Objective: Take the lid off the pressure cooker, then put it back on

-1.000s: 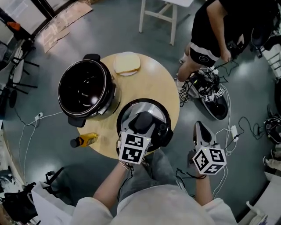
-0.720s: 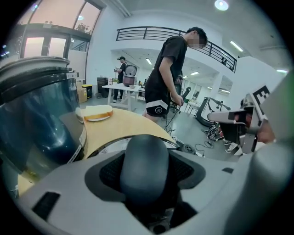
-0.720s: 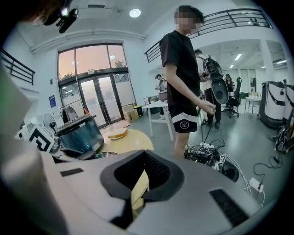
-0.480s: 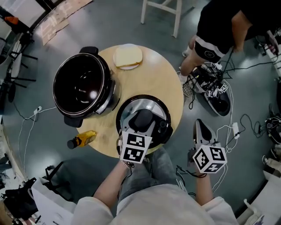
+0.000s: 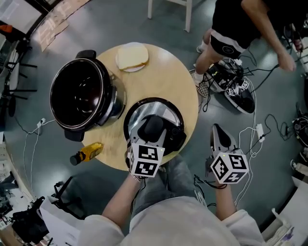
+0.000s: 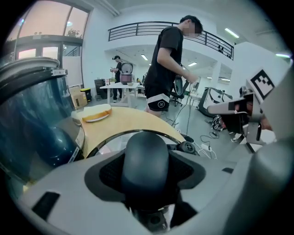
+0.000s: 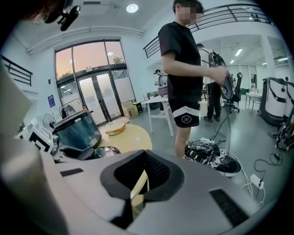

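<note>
The open pressure cooker pot (image 5: 79, 96) stands at the left of the round wooden table (image 5: 168, 81); its blue wall fills the left of the left gripper view (image 6: 32, 119). The steel lid (image 5: 139, 109) is low over the table's near edge, to the right of the pot. My left gripper (image 5: 154, 129) is shut on the lid's black handle (image 6: 146, 156), which fills the gap between its jaws. Whether the lid rests on the table I cannot tell. My right gripper (image 5: 219, 138) hangs off the table's right side over the floor, shut with nothing in it.
A plate with bread (image 5: 132, 56) sits at the table's far edge. A yellow bottle (image 5: 86, 153) lies at its near left edge. A person in black (image 5: 240, 24) stands past the table by cables and shoes (image 5: 231, 86). A white stool (image 5: 168, 5) is behind.
Both grippers have sunk a little, the lid going down with the left one. The standing person's arm has swung out to the right.
</note>
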`<state>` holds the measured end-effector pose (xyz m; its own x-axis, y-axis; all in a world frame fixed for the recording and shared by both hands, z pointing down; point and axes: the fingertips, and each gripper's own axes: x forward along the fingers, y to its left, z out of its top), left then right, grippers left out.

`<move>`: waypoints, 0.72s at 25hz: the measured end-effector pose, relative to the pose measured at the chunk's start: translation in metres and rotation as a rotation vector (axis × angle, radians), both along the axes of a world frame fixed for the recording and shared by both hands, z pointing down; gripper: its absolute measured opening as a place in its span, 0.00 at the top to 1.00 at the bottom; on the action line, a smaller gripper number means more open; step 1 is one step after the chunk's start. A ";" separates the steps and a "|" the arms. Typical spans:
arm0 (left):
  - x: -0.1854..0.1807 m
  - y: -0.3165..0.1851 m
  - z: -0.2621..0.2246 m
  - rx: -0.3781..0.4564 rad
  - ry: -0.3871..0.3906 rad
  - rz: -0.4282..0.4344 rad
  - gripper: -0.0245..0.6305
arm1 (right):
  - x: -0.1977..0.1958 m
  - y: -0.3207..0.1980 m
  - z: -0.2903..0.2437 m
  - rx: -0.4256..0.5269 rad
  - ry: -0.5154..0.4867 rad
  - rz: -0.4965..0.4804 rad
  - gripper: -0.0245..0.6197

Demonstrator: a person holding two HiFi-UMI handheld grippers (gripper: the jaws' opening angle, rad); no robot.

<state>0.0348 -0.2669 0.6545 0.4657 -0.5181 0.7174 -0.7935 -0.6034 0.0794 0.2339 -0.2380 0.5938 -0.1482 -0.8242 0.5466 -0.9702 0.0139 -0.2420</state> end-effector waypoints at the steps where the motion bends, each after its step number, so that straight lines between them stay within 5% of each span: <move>1: 0.000 0.000 0.001 -0.001 0.000 -0.002 0.55 | 0.000 0.001 0.002 -0.004 -0.001 0.001 0.96; 18: 0.000 -0.002 -0.003 0.023 0.017 -0.005 0.55 | -0.010 -0.001 0.012 -0.019 -0.030 -0.018 0.96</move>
<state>0.0347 -0.2694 0.6516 0.4752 -0.5370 0.6970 -0.7952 -0.6012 0.0790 0.2238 -0.2391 0.6058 -0.1796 -0.8106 0.5574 -0.9621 0.0265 -0.2715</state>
